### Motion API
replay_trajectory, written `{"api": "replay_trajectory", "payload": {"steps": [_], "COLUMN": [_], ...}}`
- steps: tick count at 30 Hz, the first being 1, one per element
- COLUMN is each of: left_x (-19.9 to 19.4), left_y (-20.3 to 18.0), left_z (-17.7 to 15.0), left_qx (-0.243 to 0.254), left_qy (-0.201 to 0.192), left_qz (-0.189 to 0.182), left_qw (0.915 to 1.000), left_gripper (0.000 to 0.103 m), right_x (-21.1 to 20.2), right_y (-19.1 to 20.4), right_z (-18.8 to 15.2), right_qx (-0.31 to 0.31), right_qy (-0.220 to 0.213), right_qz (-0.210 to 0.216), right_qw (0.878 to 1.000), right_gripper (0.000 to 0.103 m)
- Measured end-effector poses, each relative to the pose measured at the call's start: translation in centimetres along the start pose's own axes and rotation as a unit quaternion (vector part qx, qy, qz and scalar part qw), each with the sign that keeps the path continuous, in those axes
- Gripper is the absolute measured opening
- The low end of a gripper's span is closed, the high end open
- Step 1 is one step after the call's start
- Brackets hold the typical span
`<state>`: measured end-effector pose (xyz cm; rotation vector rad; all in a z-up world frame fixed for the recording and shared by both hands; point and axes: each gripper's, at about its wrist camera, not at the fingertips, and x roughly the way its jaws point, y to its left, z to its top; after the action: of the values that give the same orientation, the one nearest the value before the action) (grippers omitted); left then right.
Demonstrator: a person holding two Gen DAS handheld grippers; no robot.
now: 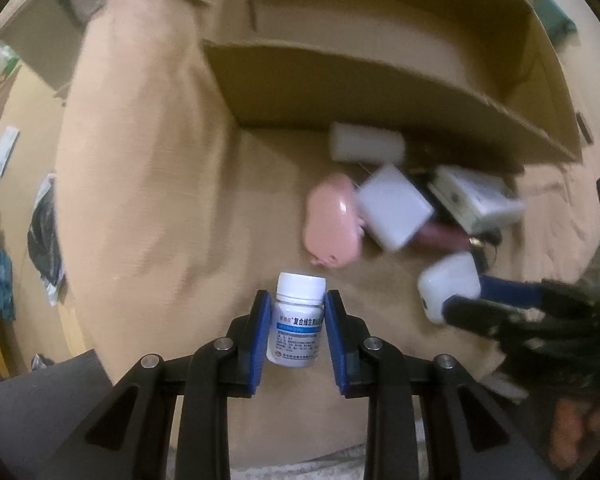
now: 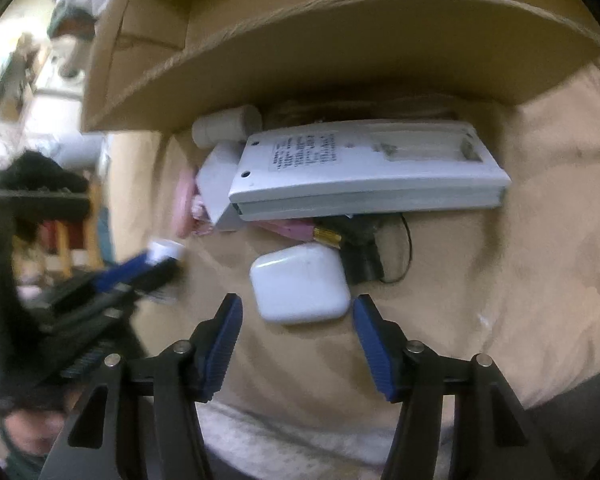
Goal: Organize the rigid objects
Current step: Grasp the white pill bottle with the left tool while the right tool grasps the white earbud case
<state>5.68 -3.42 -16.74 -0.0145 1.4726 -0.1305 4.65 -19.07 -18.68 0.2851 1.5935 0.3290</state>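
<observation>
- Pinching a round white plastic bottle (image 1: 298, 320) by its sides, the left gripper (image 1: 298, 300) has ribbed blue pads.
- Right gripper (image 2: 298, 312) spread around a glossy rounded white case (image 2: 300, 284), pads apart from it.
- Corrugated cardboard box (image 2: 340, 52) at twelve o'clock.

The left gripper (image 1: 297, 322) at lower centre clamps a small white plastic bottle (image 1: 298, 322); the right gripper (image 2: 298, 336) stands parted.

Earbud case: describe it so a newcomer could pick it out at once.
Start at the cardboard box on the tan cloth. The pile of objects lies in front of its flap; the earbud case is the item nearest the right gripper, just below the long white remote. It alone is a small, glossy, rounded white square.
</observation>
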Motion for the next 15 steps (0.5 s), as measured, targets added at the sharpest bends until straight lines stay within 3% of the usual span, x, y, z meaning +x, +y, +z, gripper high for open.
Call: {"api": "replay_trajectory", "payload": {"steps": [8, 11, 15], "left_x": [-1.2, -1.5, -2.1], "left_y": [0.9, 0.9, 0.8], "left_z": [0.4, 0.5, -0.1], "left_qx": [-0.009, -0.007, -0.011], "left_qy": [-0.021, -0.024, -0.032], "left_qz": [0.006, 0.006, 0.004], "left_qw": [0.9997, 0.9997, 0.9994], "left_gripper": [0.025, 0.025, 0.025], "right_x": [2.4, 1.6, 0.5], "right_y": [3.1, 3.7, 3.3], "right_z": [0.1, -0.7, -1.5], "right_qx": [-0.064, -0.079, -0.066], "right_qy": [0.004, -0.007, -0.005], "right_qz": [-0.078, -0.078, -0.045], "right_qw": [0.995, 0.994, 0.997], "right_gripper": [0.062, 0.059, 0.059]}}
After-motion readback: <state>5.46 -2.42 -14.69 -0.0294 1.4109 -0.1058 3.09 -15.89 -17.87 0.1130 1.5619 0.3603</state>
